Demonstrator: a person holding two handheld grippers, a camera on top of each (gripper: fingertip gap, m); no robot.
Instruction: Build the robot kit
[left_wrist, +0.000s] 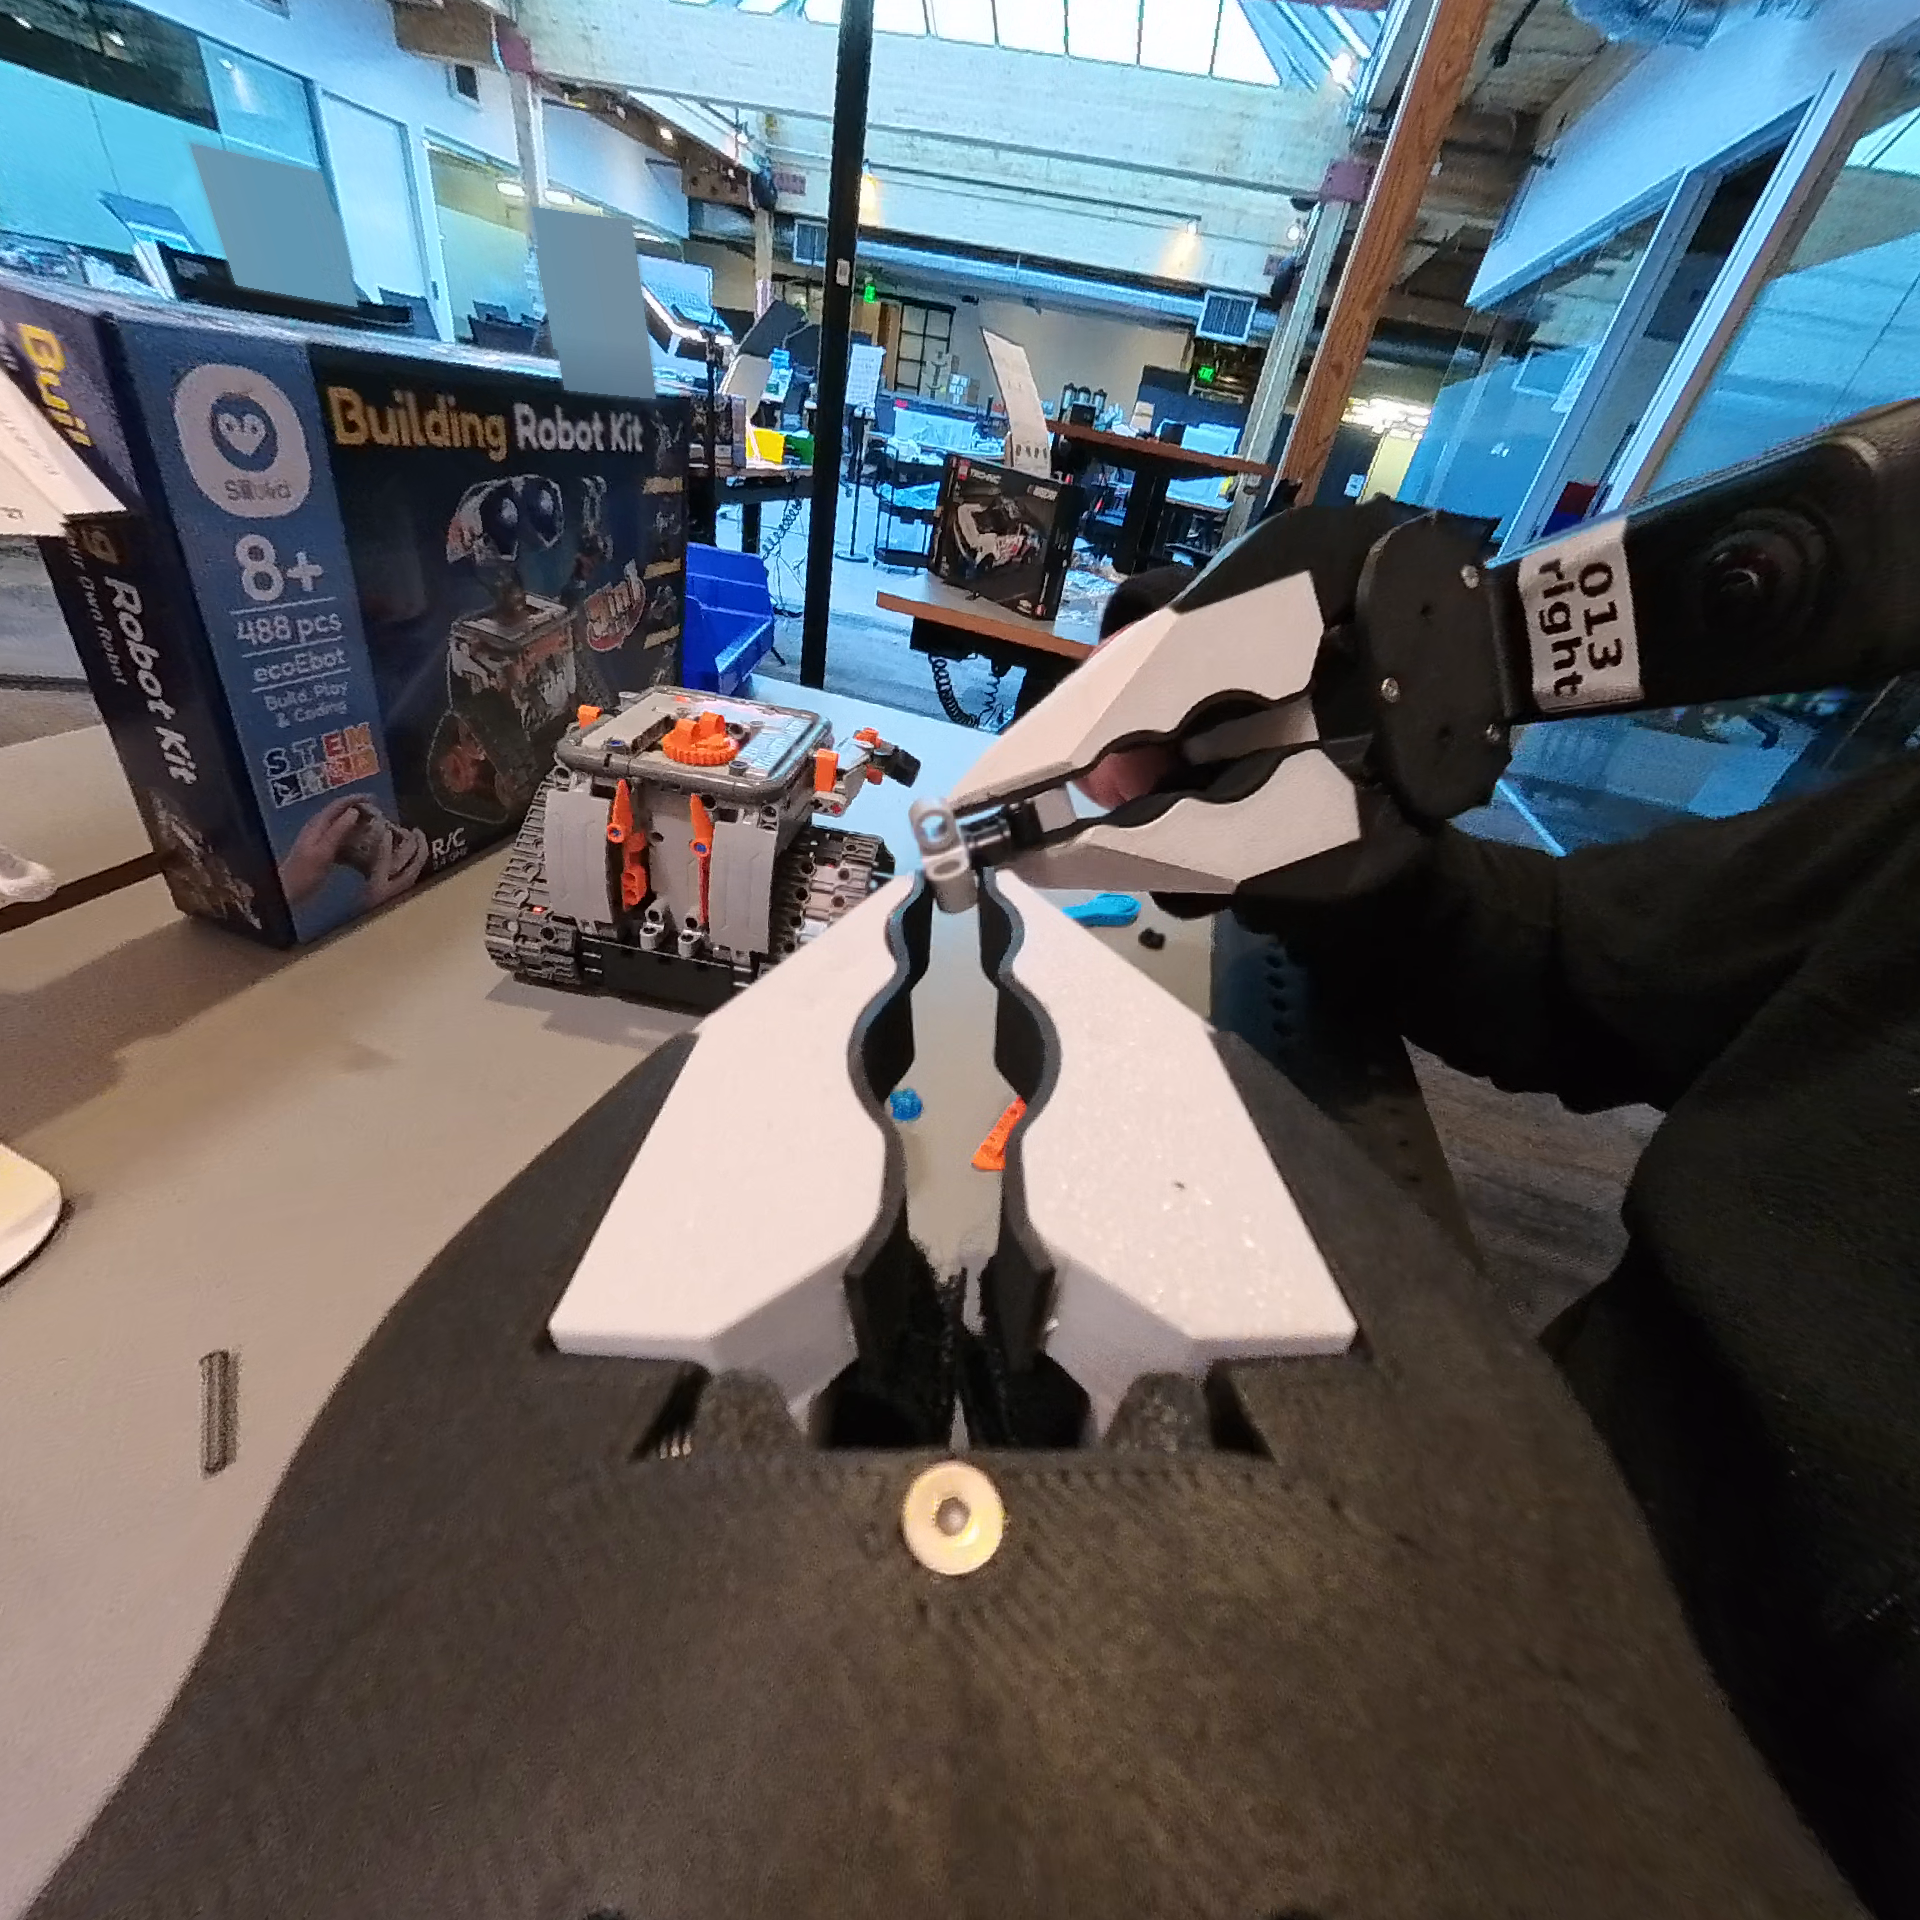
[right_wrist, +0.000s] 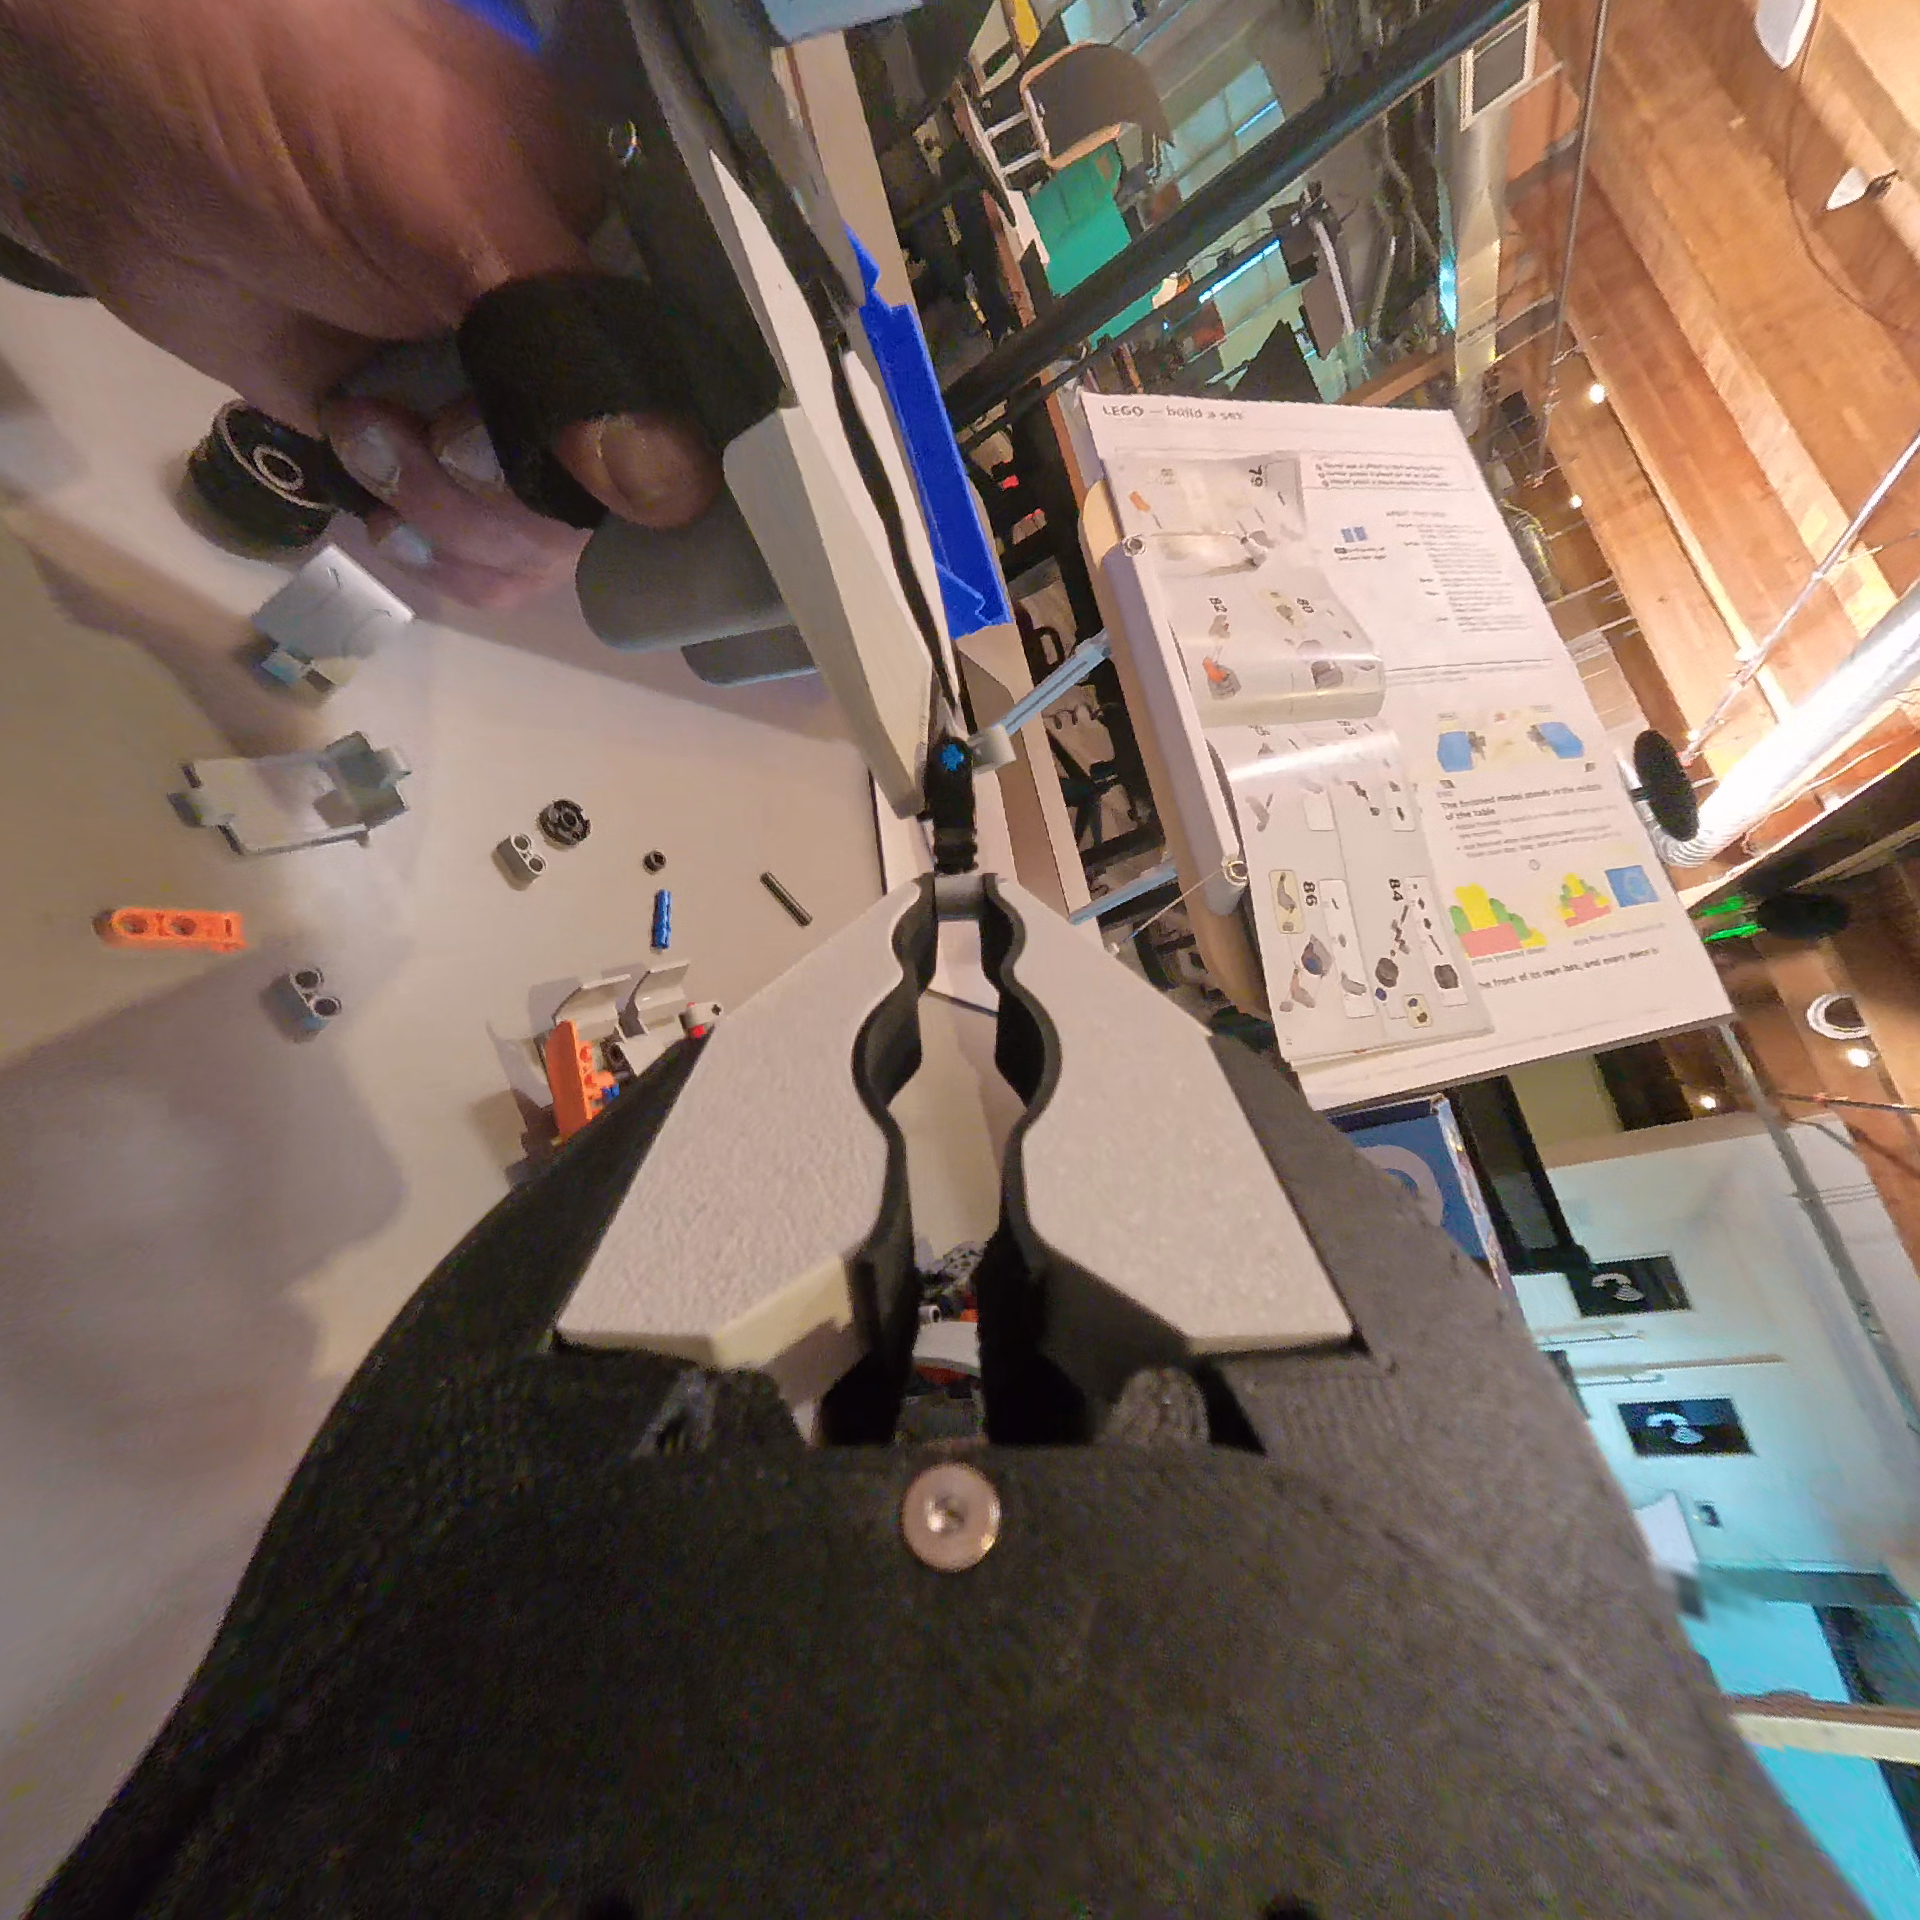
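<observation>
My left gripper (left_wrist: 951, 883) is shut on a small grey connector (left_wrist: 940, 847), held above the table. My right gripper (left_wrist: 971, 828) comes in from the right and is shut on a black pin (left_wrist: 995, 826) joined to that connector. In the right wrist view, my right gripper (right_wrist: 961, 888) pinches the near end of the black pin (right_wrist: 951, 831). The pin's far end carries a blue tip (right_wrist: 948, 764) at the grey connector (right_wrist: 992, 746). There the left gripper (right_wrist: 920, 795) reaches in from above, held by a person's hand (right_wrist: 312, 260).
A grey and orange tracked robot model (left_wrist: 675, 831) stands on the table before a blue kit box (left_wrist: 364, 623). Loose parts lie about: an orange beam (right_wrist: 171, 925), grey panels (right_wrist: 291, 790) and a black wheel (right_wrist: 260, 478). An instruction sheet (right_wrist: 1403, 727) stands upright, and a blue bin (left_wrist: 727, 613) is behind.
</observation>
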